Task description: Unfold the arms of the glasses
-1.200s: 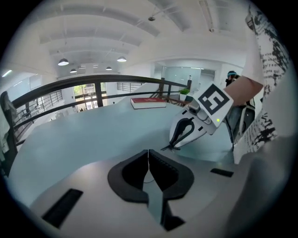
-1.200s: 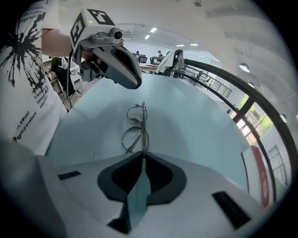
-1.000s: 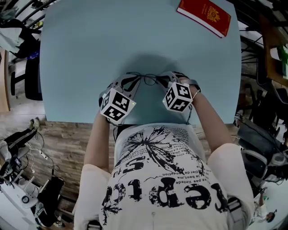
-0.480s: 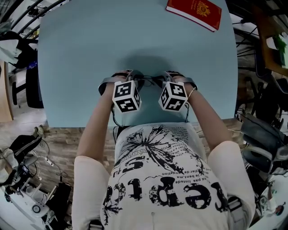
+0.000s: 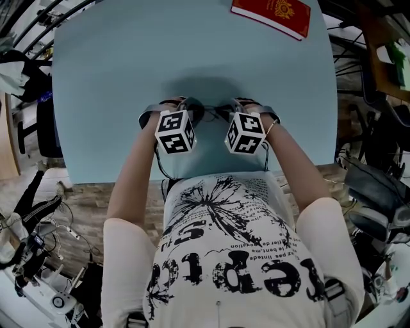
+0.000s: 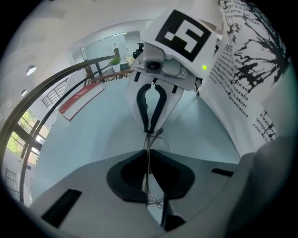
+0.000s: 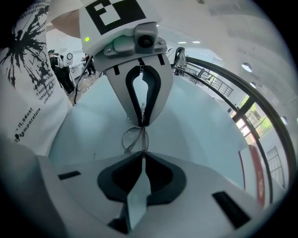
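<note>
Head view: thin wire glasses (image 5: 214, 114) pinned between both claws, low over the near half of the pale blue bench (image 5: 115, 57) and close to the person, with a red booklet (image 5: 272, 14) well apart at the far edge. Left gripper view: left claw (image 6: 148, 151) just been closing, now nearly together, pads nipping a thin wire of the frame, a lens loop showing just beyond the tips. Right gripper view: right claw (image 7: 142, 154) likewise almost closed, clamped on the wire at the other end of the frame. Both claws tilted steeply down, facing each other tip to tip.

Looks like a re-grip step: right claw bracing the frame, left claw taking hold of what is probably the folded arm on its side, though too thin to tell arm from rim. Arms not yet visibly swung out. Next move, as a judgement: keep the right claw steady and sweep the left one outward in an arc about the hinge, gently, without twisting the light wire or letting it slip.

Long axis of the glasses running side to side, from one claw to the other, across the person's front. Facing of the lenses unclear, mostly hidden under the marker cubes.
</note>
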